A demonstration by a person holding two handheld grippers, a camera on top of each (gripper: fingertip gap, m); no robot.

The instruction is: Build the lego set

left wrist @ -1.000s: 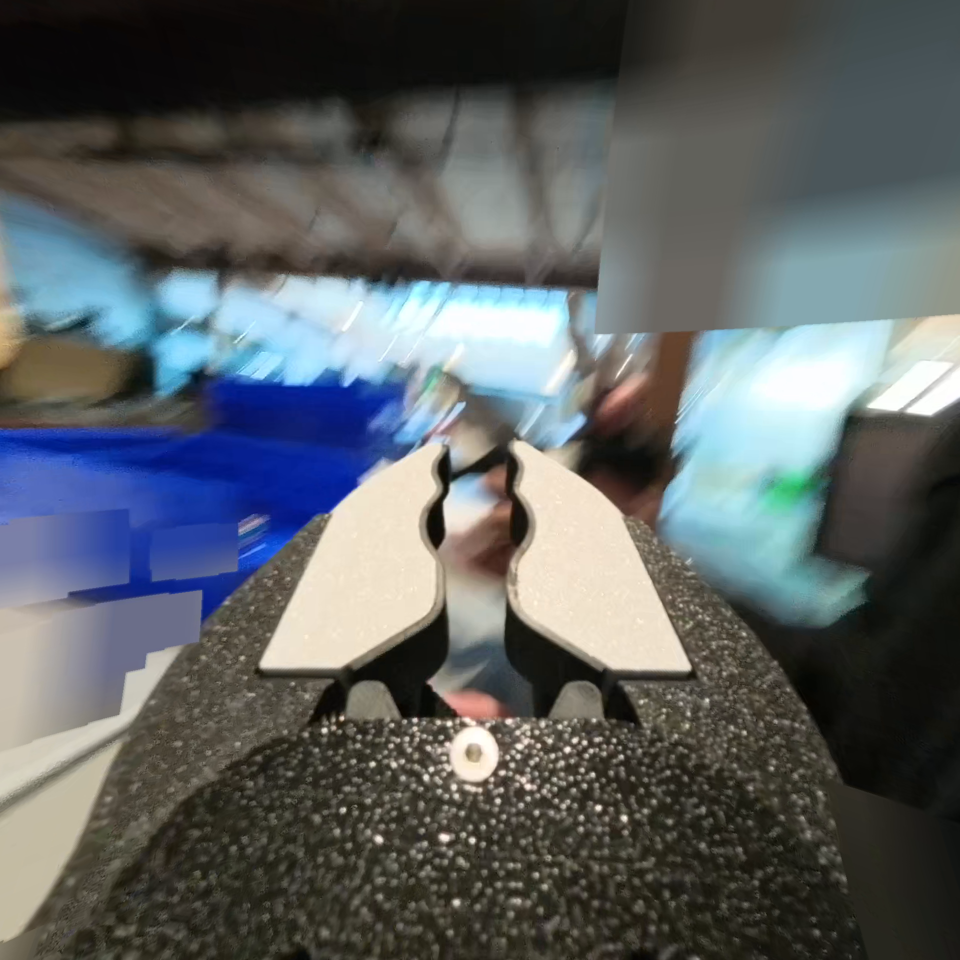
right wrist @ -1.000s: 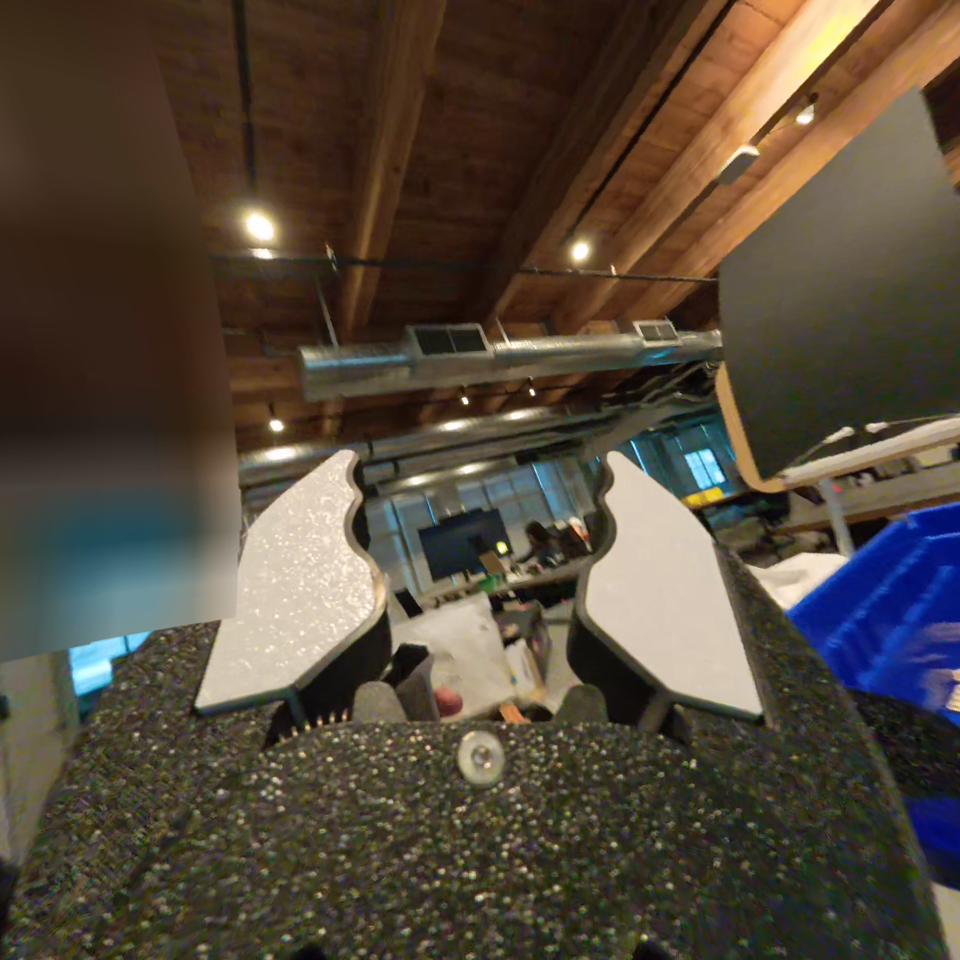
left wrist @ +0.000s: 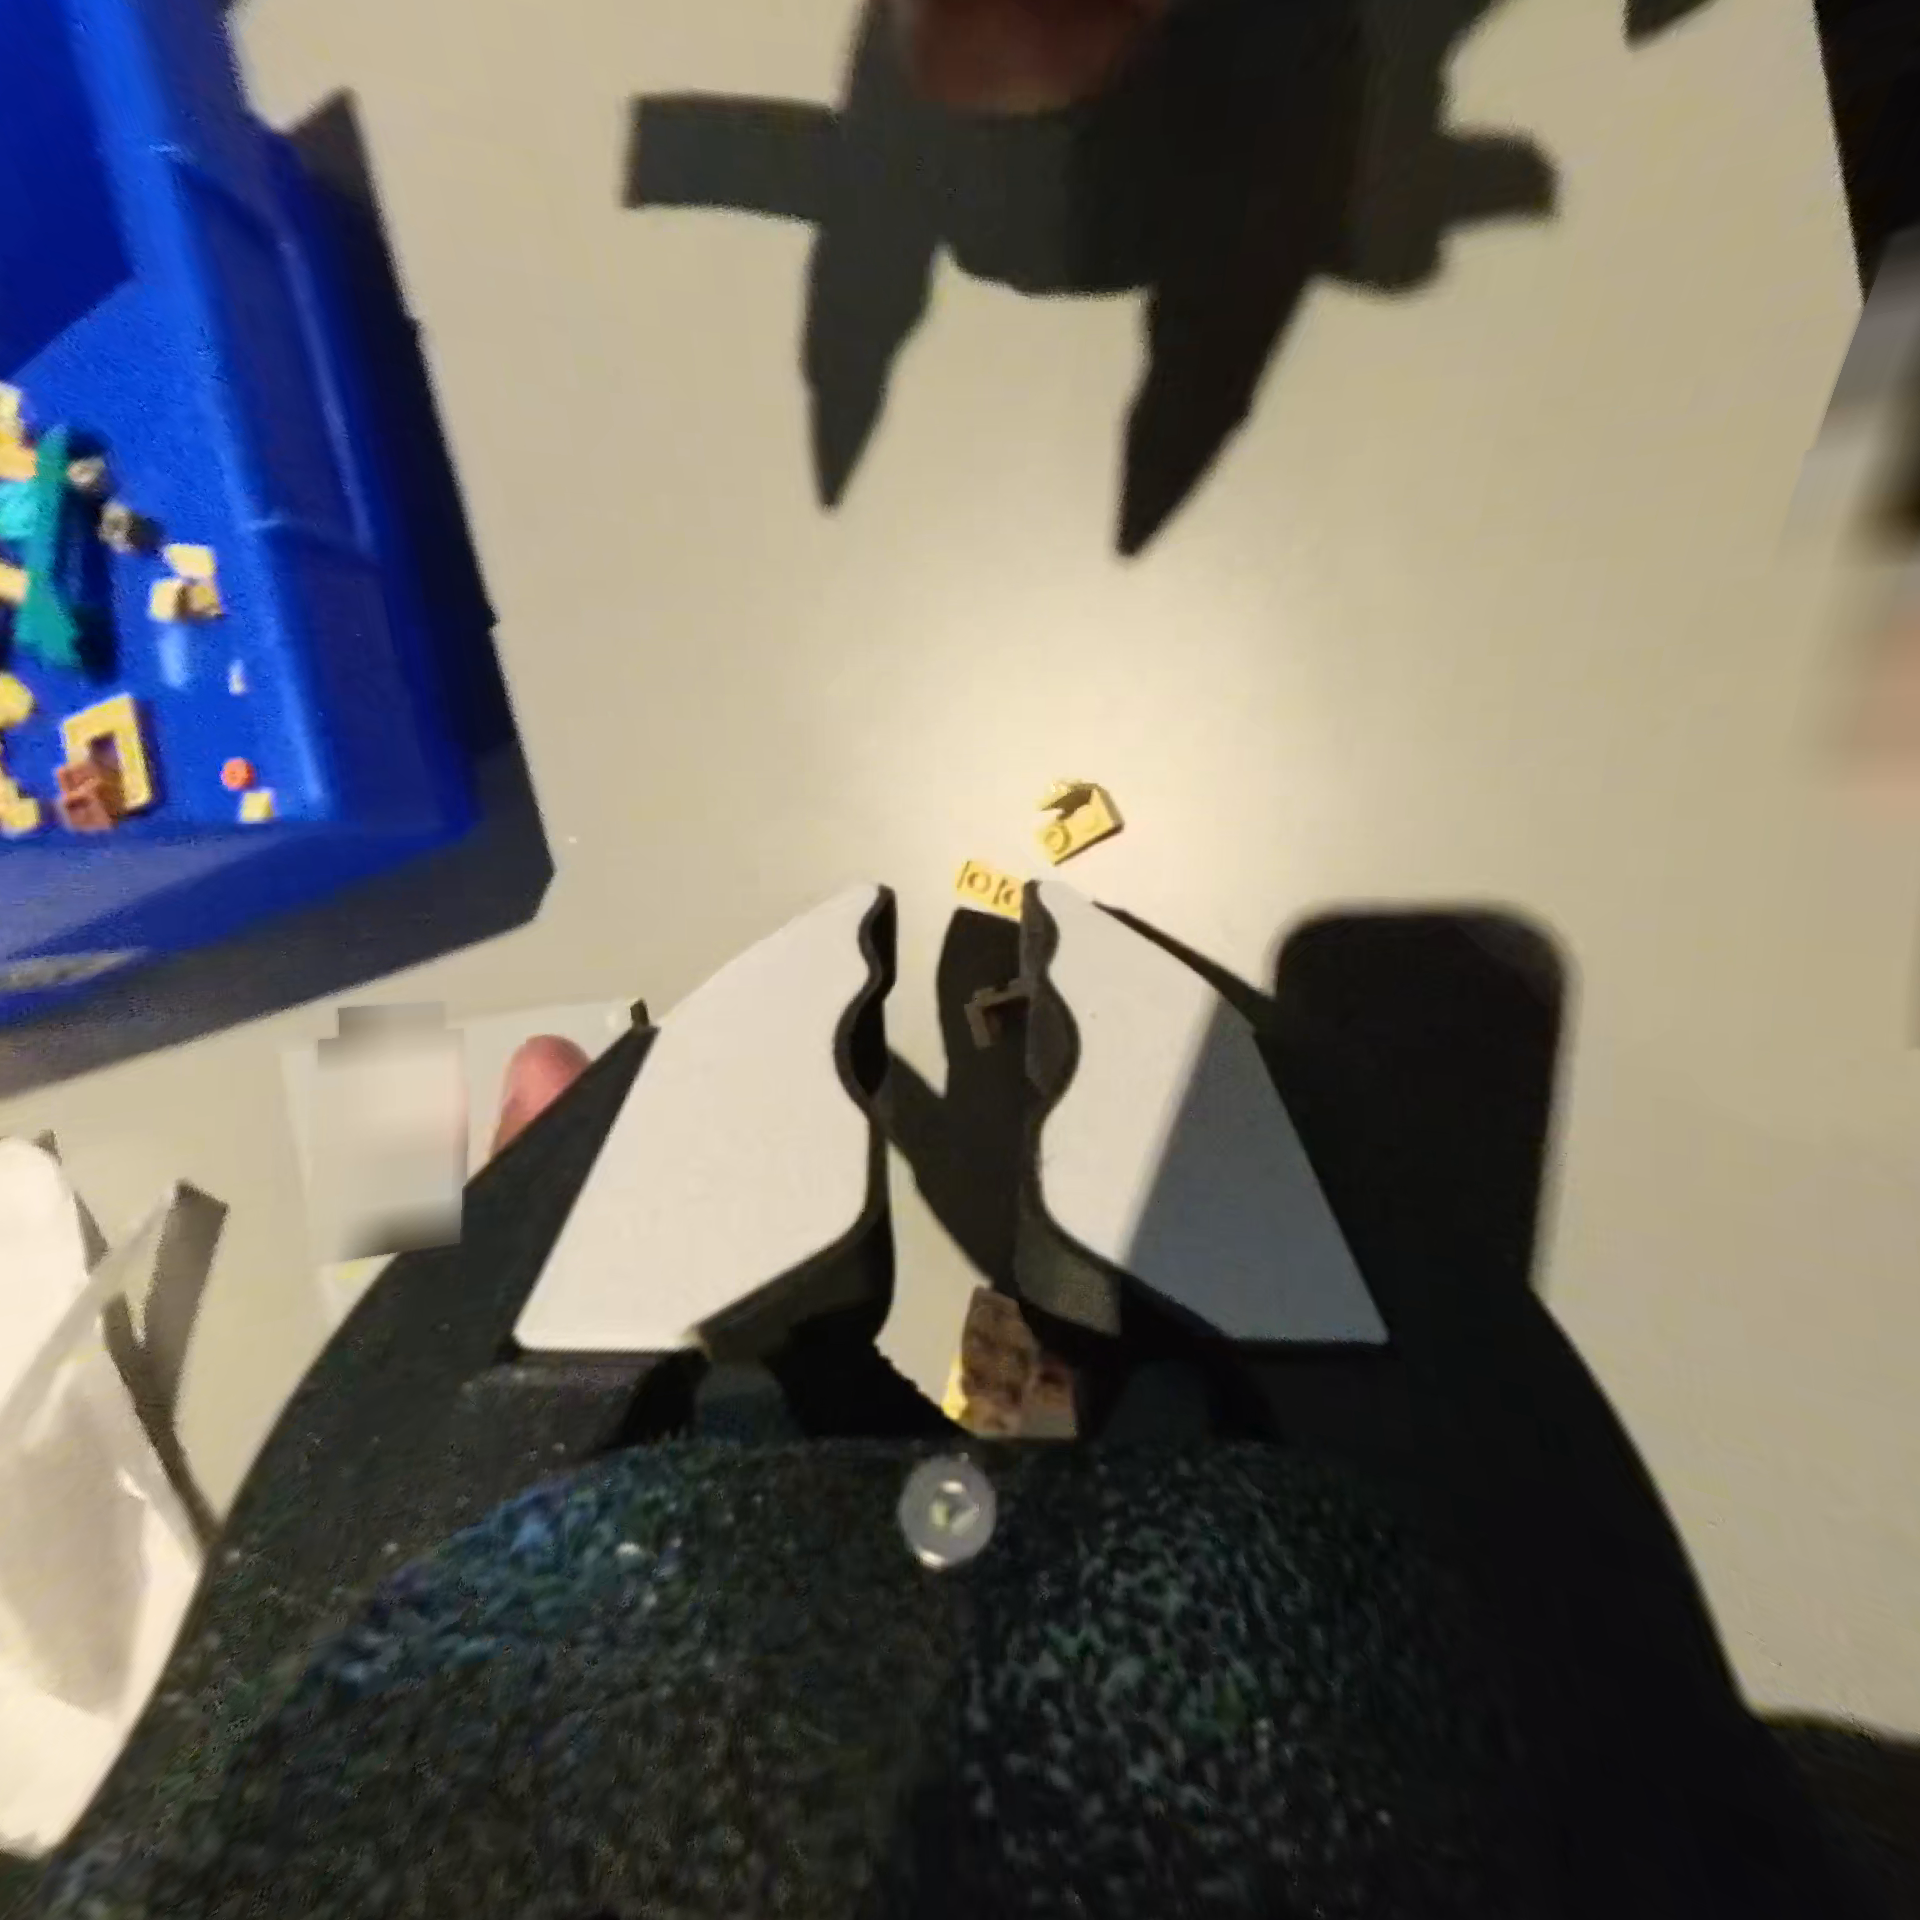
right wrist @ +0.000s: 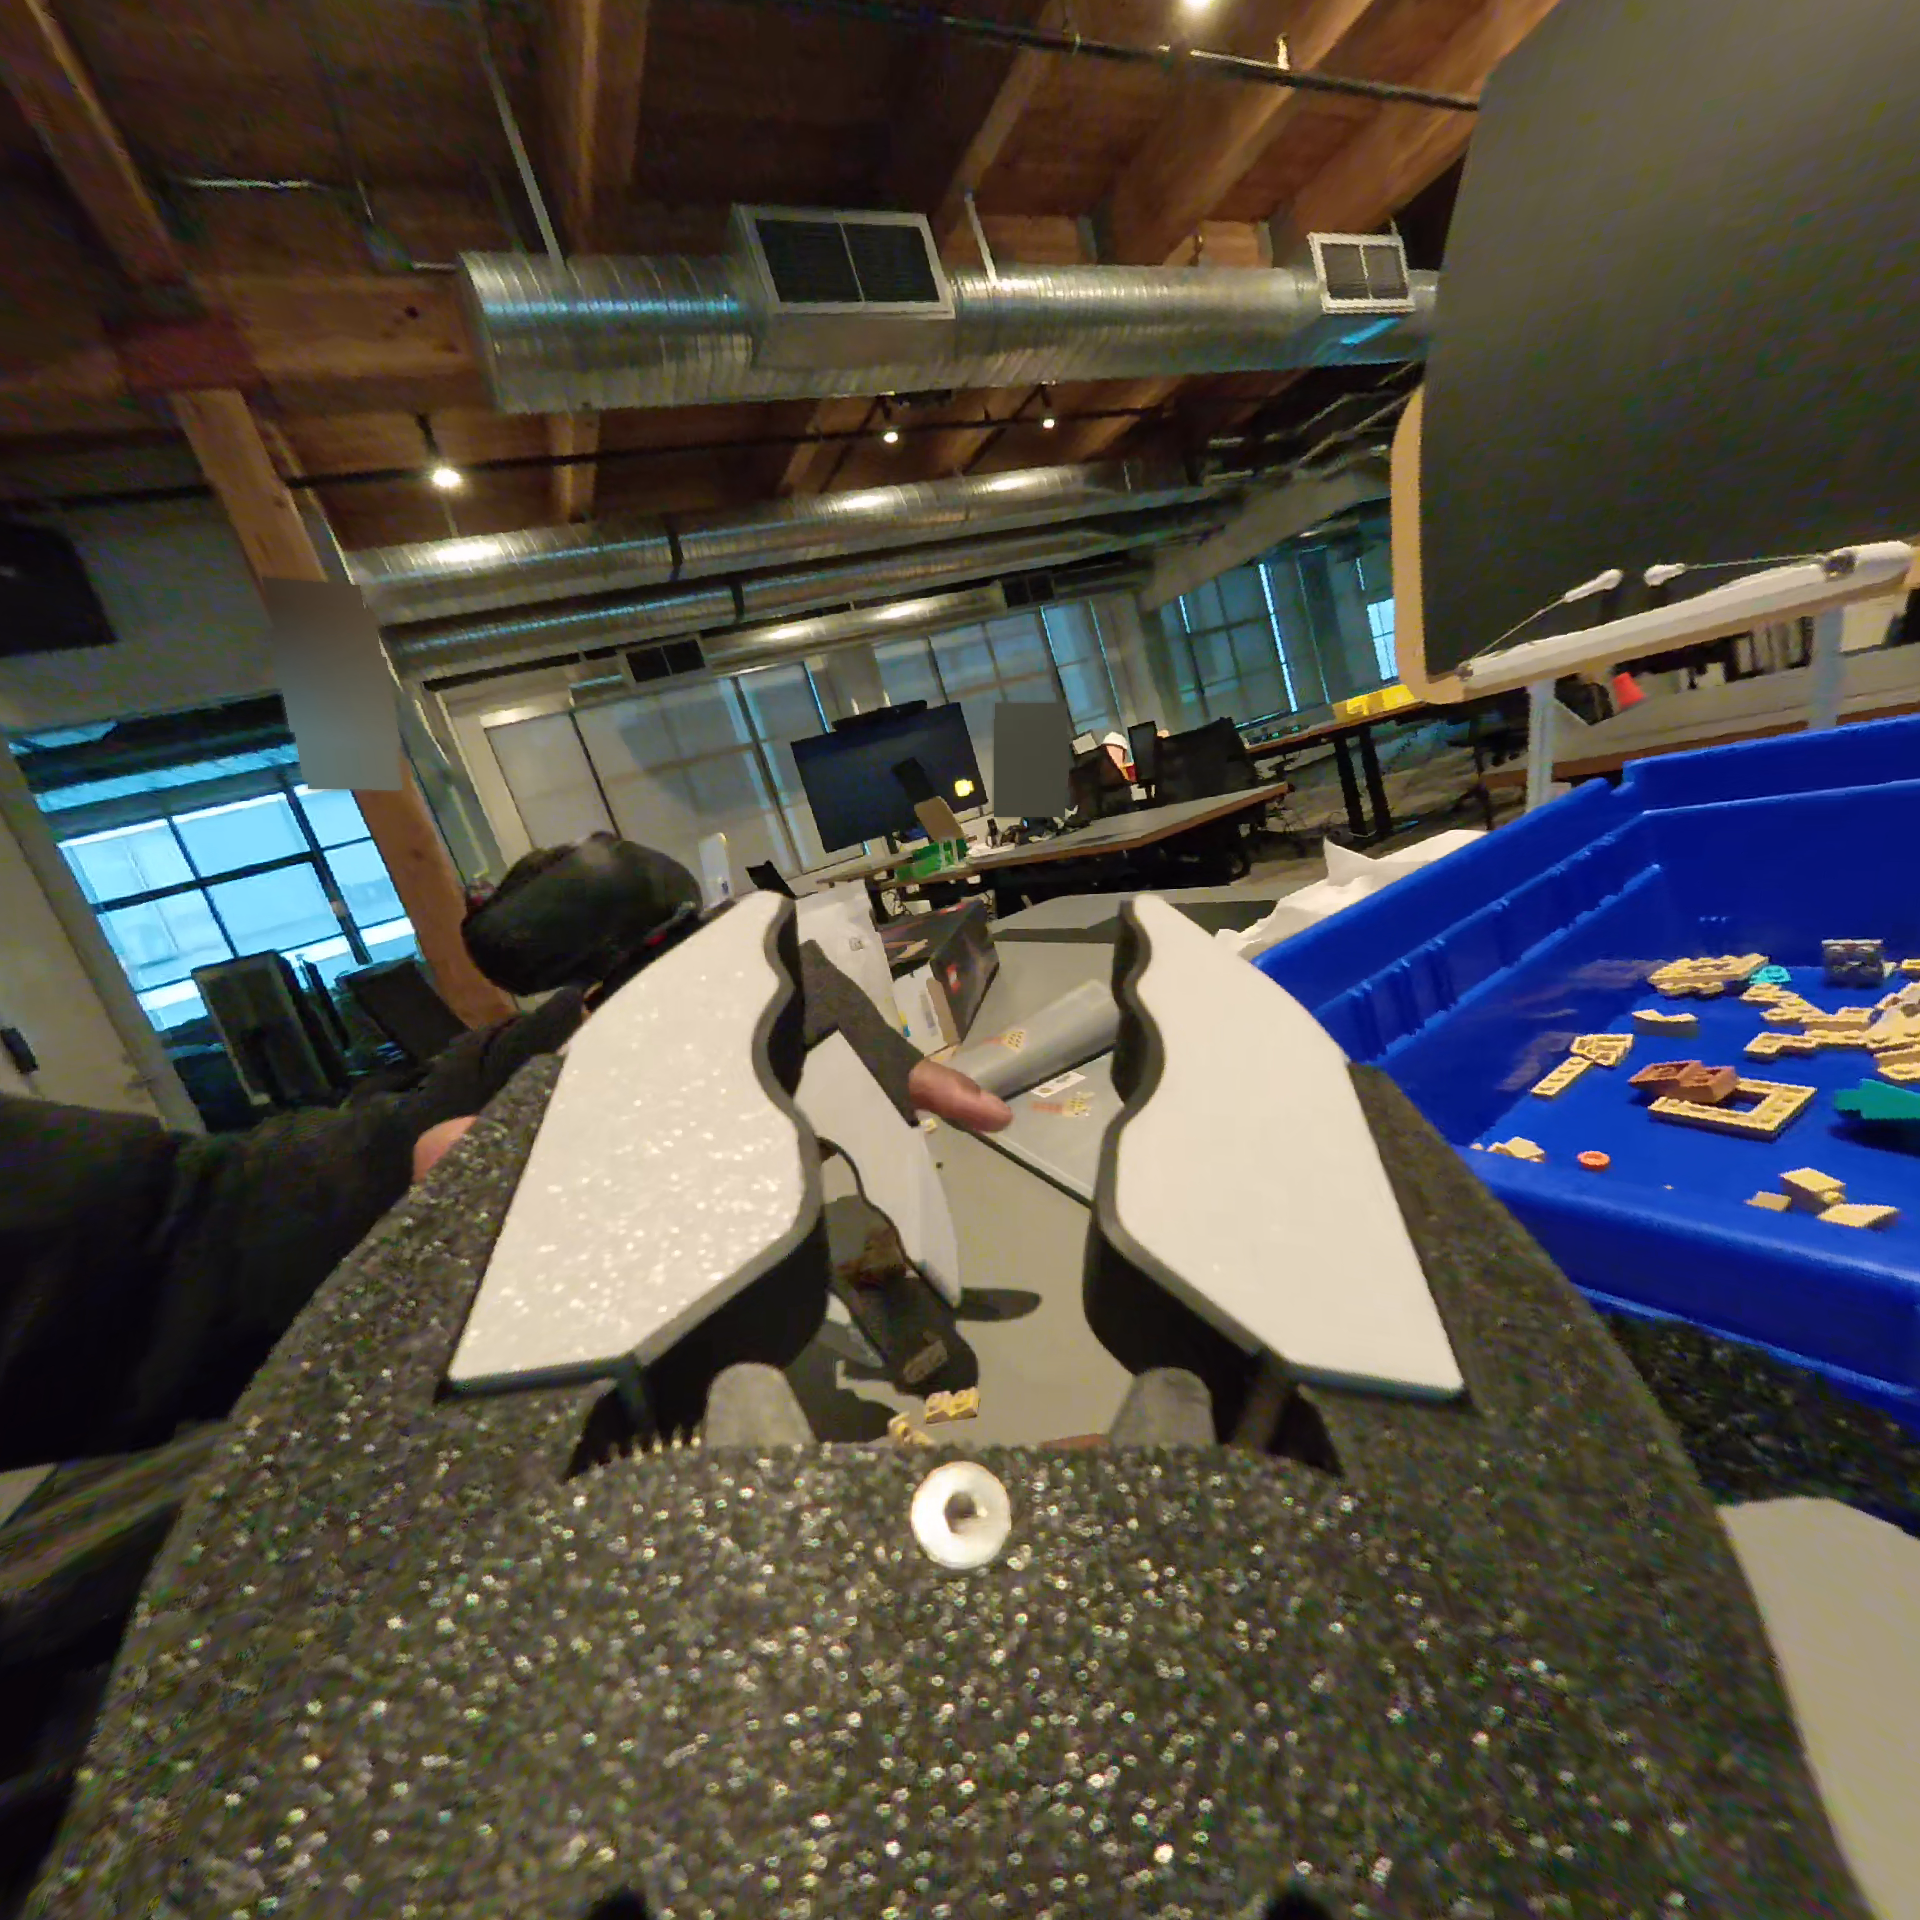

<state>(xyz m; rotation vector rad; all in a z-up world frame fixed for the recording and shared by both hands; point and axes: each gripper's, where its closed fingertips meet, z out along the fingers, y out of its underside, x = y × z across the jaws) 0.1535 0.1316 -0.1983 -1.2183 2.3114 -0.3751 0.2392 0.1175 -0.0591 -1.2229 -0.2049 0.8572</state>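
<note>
Two small yellow lego plates lie loose on the pale table (left wrist: 727,644). One yellow plate (left wrist: 989,886) sits just beyond the fingertips of the left gripper (left wrist: 954,902), partly hidden behind the right-hand fingertip. The second yellow piece (left wrist: 1078,828) lies just beside it, slightly farther from the gripper and tilted.

A tan and brown lego assembly (left wrist: 1006,1369) shows on the table low in the gap between the left gripper's fingers, near their base. It is partly covered; the frames do not show whether it touches a finger.

The left gripper points down at the table. Its fingers stand a narrow gap apart, with bare table visible between them and nothing clamped.

The right gripper (right wrist: 954,920) points outward over the table toward the room. Its fingers stand wide apart and hold nothing. In the left wrist view it appears at the top as a dark shape (left wrist: 1081,187) above the table, fingers spread.

A blue bin (right wrist: 1538,997) stands to the right of the right gripper. It holds the remaining loose lego pieces (right wrist: 1725,1101): mostly tan plates, a tan frame, a brown block, a teal part and a small orange round piece. In the left wrist view the same bin (left wrist: 436,665) sits at upper left.

A clear plastic bag (left wrist: 73,1382) lies at the left edge.
</note>
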